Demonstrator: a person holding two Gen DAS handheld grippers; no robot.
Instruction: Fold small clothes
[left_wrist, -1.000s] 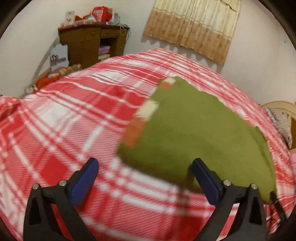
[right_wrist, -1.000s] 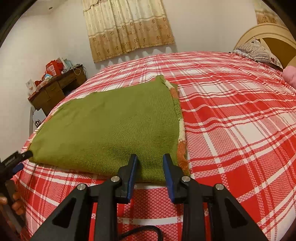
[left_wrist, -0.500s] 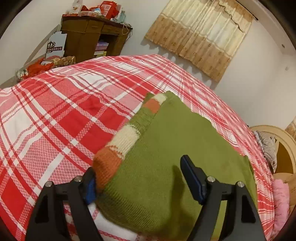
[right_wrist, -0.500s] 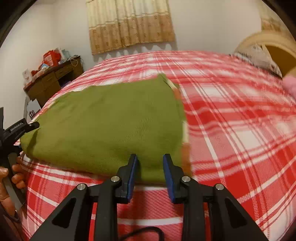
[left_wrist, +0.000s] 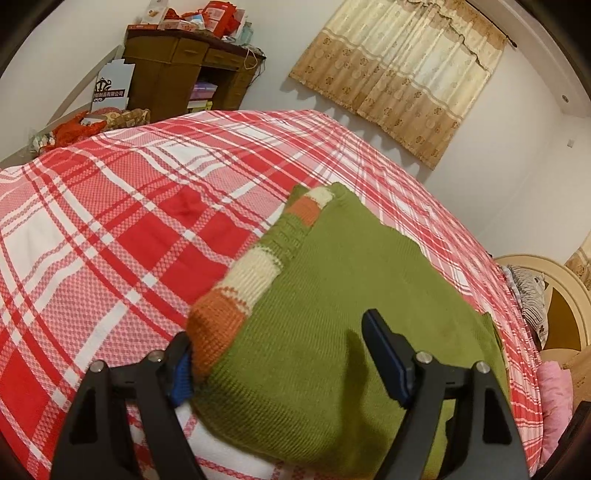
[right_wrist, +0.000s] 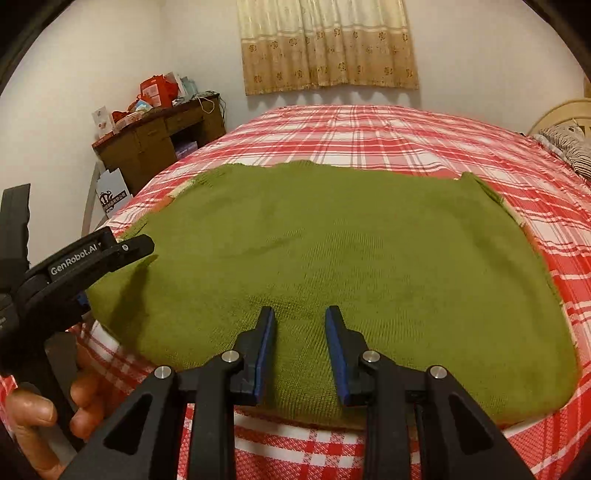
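A green knitted sweater (right_wrist: 332, 258) lies flat on the red plaid bed (right_wrist: 406, 140). In the left wrist view the sweater (left_wrist: 332, 332) shows an orange, cream and green striped band (left_wrist: 255, 280) along its left edge. My left gripper (left_wrist: 280, 339) is open, its jaws straddling the near left corner of the sweater; one pad sits under the striped band. It also shows in the right wrist view (right_wrist: 110, 254). My right gripper (right_wrist: 300, 317) is open with a narrow gap, its fingertips resting over the sweater's near edge.
A brown wooden desk (right_wrist: 159, 144) piled with red boxes stands beyond the bed's far left corner, also in the left wrist view (left_wrist: 184, 74). Curtains (right_wrist: 328, 44) hang on the far wall. A striped pillow (right_wrist: 569, 144) and headboard lie to the right. A pink cloth (left_wrist: 554, 398) lies at the right edge.
My left gripper has moved in onto the sweater's left corner, so the striped band now lies against its lower pad. My right gripper has shifted left along the near edge toward the middle.
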